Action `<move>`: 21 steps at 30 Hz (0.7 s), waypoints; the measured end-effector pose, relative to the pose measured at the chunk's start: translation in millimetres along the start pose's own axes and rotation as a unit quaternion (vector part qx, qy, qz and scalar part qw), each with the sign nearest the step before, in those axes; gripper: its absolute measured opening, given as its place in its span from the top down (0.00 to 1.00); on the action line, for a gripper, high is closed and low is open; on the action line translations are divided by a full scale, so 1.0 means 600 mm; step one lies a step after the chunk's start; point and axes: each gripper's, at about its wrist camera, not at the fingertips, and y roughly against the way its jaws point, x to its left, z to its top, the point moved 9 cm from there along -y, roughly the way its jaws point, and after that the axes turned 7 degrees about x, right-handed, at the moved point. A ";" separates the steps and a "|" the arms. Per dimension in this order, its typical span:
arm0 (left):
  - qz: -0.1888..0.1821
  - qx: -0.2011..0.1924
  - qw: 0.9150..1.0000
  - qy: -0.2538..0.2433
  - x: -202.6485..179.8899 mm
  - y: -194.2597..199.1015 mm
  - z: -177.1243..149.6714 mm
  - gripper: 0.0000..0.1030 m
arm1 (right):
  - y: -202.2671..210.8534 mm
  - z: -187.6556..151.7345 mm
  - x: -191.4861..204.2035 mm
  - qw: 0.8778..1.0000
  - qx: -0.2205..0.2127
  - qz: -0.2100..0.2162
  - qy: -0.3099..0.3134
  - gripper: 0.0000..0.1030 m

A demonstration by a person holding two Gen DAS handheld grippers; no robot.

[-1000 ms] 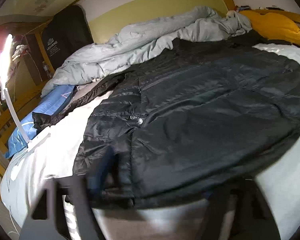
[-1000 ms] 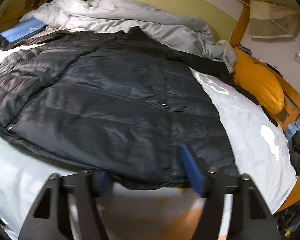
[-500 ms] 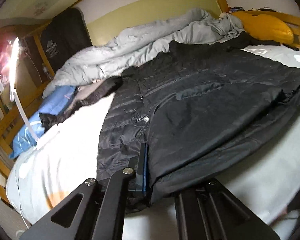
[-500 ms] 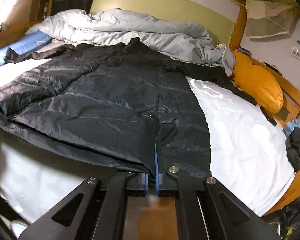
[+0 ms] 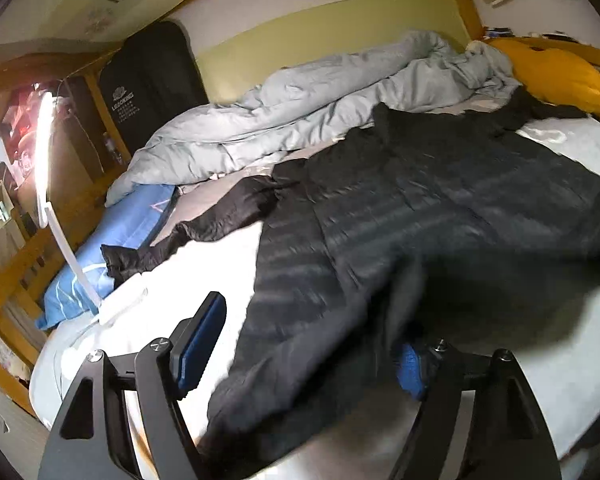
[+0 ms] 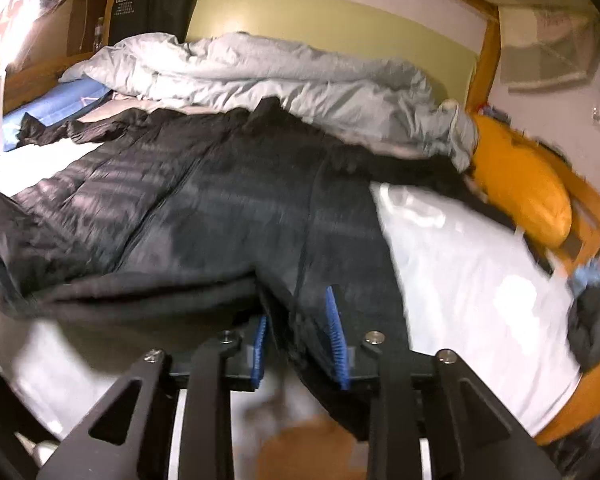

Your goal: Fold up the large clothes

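A large black quilted puffer jacket (image 5: 420,220) lies spread across the white bed, its hem at the near edge; it also shows in the right wrist view (image 6: 220,208). One sleeve (image 5: 204,228) trails left toward a blue pillow. My left gripper (image 5: 304,344) is open, its blue pads wide apart, with the loose hem lying between them. My right gripper (image 6: 298,340) is open by a narrower gap, with the hem hanging between its blue pads.
A crumpled grey duvet (image 5: 320,108) lies at the back of the bed. A yellow pillow (image 6: 520,192) is at the right by the wooden bed frame (image 6: 592,216). A blue pillow (image 5: 112,248) and a bright lamp (image 5: 44,140) are at the left. Dark clothes (image 6: 596,320) lie at the far right.
Half a second ago both grippers were shut on the jacket's hem. Now both have opened and the hem has dropped loose. Both views are motion-blurred.
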 end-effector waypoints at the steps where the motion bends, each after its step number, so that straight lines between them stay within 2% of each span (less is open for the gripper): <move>1: -0.001 0.004 1.000 0.004 0.006 -0.018 0.019 0.25 | -0.010 0.020 -0.003 1.000 -0.003 -0.007 0.007 0.73; 5: 0.007 0.024 1.000 0.006 0.017 -0.092 0.063 0.25 | -0.066 0.082 -0.011 1.000 0.006 -0.006 0.009 0.70; 8: 0.002 0.054 0.998 0.015 0.020 -0.153 0.069 0.25 | -0.126 0.108 -0.013 0.999 0.029 0.014 0.000 0.68; 11: -0.007 0.064 0.998 0.028 0.023 -0.189 0.062 0.25 | -0.177 0.110 -0.012 0.997 0.052 0.047 -0.018 0.68; 13: -0.025 0.058 0.997 0.045 0.027 -0.195 0.055 0.24 | -0.195 0.104 -0.017 0.997 0.059 0.051 -0.029 0.65; 15: -0.047 0.055 0.995 0.064 0.036 -0.191 0.047 0.19 | -0.190 0.103 -0.021 0.996 0.055 0.060 -0.033 0.51; 17: -0.055 0.052 0.994 0.085 0.050 -0.175 0.040 0.16 | -0.170 0.103 -0.035 0.997 0.031 0.053 -0.034 0.38; 19: -0.067 0.045 0.992 0.099 0.060 -0.157 0.038 0.16 | -0.142 0.095 -0.061 0.998 0.012 0.038 -0.052 0.33; 21: -0.067 0.037 0.991 0.108 0.072 -0.138 0.032 0.15 | -0.119 0.092 -0.084 0.996 -0.001 0.049 -0.077 0.25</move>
